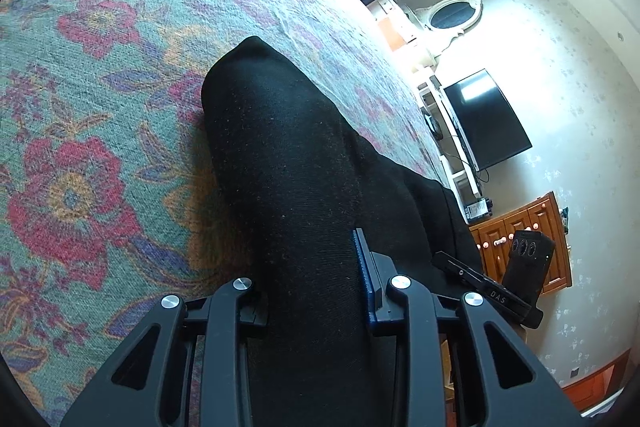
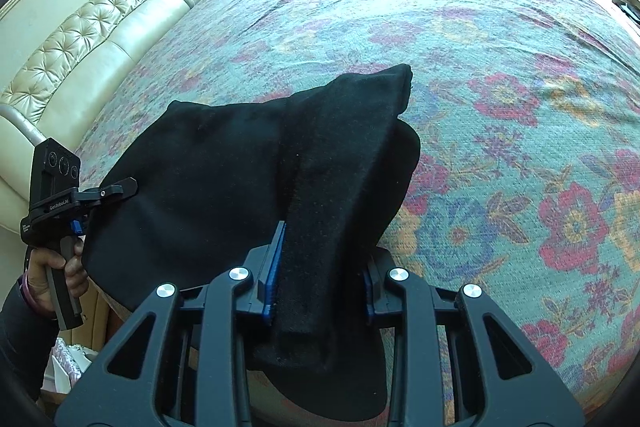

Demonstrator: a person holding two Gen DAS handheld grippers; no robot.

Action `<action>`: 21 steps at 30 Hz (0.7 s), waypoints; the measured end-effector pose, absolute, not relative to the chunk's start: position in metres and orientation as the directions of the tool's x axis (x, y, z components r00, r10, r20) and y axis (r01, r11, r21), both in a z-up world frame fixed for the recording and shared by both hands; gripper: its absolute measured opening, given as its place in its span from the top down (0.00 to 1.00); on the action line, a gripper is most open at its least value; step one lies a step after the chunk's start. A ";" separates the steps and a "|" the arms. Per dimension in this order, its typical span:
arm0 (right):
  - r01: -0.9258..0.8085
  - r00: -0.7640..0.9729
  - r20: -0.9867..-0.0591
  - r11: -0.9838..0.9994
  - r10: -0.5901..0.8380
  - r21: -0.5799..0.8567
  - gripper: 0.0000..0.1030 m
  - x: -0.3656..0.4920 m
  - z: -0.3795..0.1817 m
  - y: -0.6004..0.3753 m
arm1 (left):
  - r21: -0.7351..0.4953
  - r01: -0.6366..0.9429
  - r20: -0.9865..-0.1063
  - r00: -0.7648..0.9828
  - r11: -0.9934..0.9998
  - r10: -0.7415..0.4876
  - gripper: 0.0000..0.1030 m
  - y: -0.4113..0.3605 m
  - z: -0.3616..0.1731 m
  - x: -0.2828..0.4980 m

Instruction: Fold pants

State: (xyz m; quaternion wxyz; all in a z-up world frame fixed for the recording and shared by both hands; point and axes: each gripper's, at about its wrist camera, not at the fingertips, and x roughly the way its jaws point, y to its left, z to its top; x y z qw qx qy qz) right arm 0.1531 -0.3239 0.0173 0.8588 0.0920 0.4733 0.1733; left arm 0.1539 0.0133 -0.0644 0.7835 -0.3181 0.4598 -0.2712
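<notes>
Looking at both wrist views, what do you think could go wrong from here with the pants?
1. The right gripper pinches only a narrow bunched strip of the black pants; it may slip out when pulled.
2. The left gripper holds thick, rumpled cloth, so creases could get folded in.
3. Fabric hangs near the edge of the floral bedspread and could slide off if released.

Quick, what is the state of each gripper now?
Left gripper: closed on the pants.
Right gripper: closed on the pants.

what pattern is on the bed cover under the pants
Teal woven bed cover with red, purple and orange flowers, clearest in the right wrist view.
</notes>
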 end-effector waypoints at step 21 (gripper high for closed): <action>-0.021 0.268 -0.645 0.674 0.715 0.738 0.59 0.128 -0.047 -0.395 | -0.686 0.181 -0.611 0.382 0.705 -0.693 0.39 0.017 -0.070 0.109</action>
